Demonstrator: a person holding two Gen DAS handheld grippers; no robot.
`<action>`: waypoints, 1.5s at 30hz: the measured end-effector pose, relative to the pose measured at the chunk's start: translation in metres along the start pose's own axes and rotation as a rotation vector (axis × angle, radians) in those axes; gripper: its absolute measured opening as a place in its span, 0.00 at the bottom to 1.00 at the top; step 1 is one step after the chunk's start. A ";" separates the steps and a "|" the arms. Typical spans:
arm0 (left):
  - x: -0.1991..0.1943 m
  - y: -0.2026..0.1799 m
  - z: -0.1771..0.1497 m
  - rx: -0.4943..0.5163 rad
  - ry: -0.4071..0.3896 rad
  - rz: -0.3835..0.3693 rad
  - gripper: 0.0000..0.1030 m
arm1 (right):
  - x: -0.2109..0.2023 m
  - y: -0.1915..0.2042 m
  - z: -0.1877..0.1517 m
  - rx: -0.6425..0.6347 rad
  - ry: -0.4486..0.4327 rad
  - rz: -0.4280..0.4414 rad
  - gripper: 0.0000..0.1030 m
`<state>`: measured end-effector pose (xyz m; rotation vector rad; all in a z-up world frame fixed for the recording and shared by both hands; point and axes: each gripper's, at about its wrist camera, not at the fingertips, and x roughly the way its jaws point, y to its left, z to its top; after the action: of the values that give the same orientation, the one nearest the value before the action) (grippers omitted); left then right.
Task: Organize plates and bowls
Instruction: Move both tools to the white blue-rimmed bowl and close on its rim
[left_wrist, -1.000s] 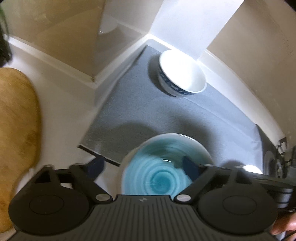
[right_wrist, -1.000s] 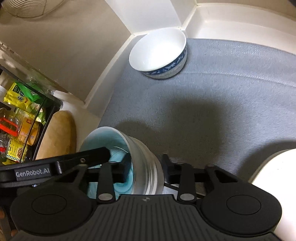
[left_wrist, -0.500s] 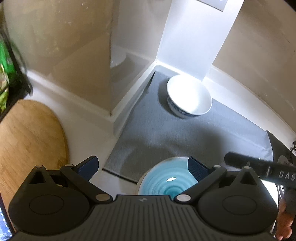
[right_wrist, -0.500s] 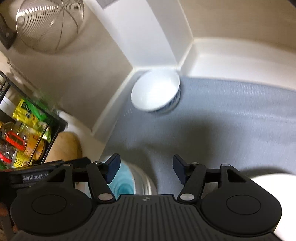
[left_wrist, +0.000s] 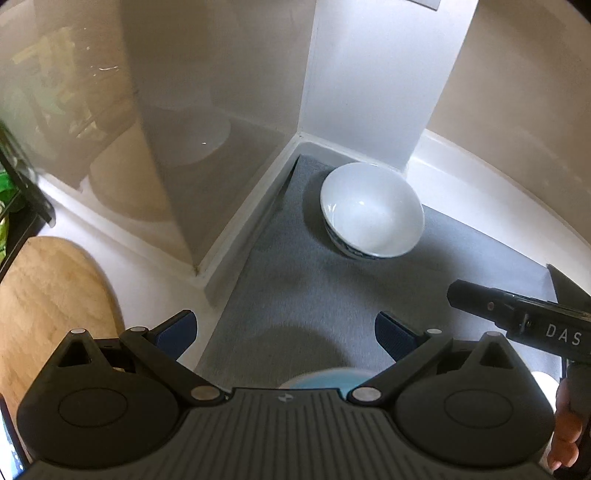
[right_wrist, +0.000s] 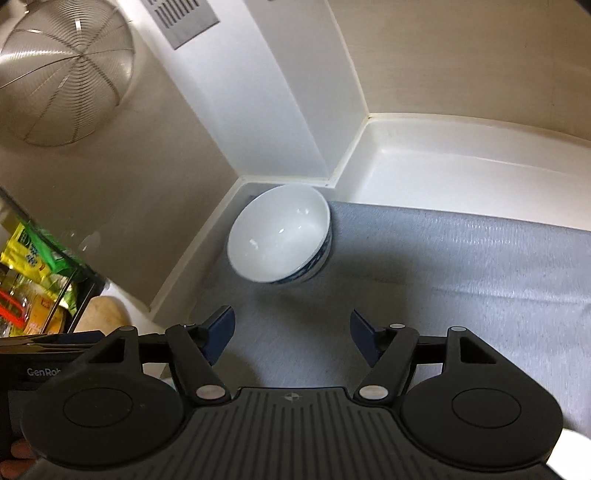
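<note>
A white bowl with a blue pattern (left_wrist: 372, 210) sits on the grey mat (left_wrist: 303, 291) in the far corner; it also shows in the right wrist view (right_wrist: 279, 239). A blue-glazed bowl (left_wrist: 317, 380) shows only as a sliver below my left gripper (left_wrist: 286, 328), which is open and empty above the mat's near edge. My right gripper (right_wrist: 291, 326) is open and empty above the mat (right_wrist: 443, 266), short of the white bowl. The right gripper's body (left_wrist: 517, 321) shows at the right of the left wrist view.
A wooden board (left_wrist: 48, 291) lies on the white counter at left. A black wire rack with packets (right_wrist: 33, 280) stands at far left. A wire strainer (right_wrist: 62, 74) hangs on the wall. White walls close the corner behind the bowl.
My right gripper opened and let go of the blue-glazed bowl's rim. Both grippers rose and pulled back, so that bowl has slid almost out of view below them.
</note>
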<state>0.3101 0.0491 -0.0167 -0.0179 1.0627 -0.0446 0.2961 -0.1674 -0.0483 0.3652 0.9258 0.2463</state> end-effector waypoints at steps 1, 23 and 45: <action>0.004 -0.003 0.004 -0.002 0.005 0.011 0.99 | 0.003 -0.001 0.002 0.000 -0.001 -0.006 0.70; 0.096 -0.018 0.052 -0.230 0.040 0.164 0.99 | 0.086 -0.024 0.038 0.008 -0.036 -0.114 0.70; 0.112 -0.019 0.064 -0.271 0.093 0.167 0.99 | 0.115 -0.027 0.035 -0.018 0.001 -0.115 0.69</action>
<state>0.4198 0.0250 -0.0831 -0.1734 1.1534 0.2518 0.3923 -0.1580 -0.1244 0.2943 0.9412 0.1497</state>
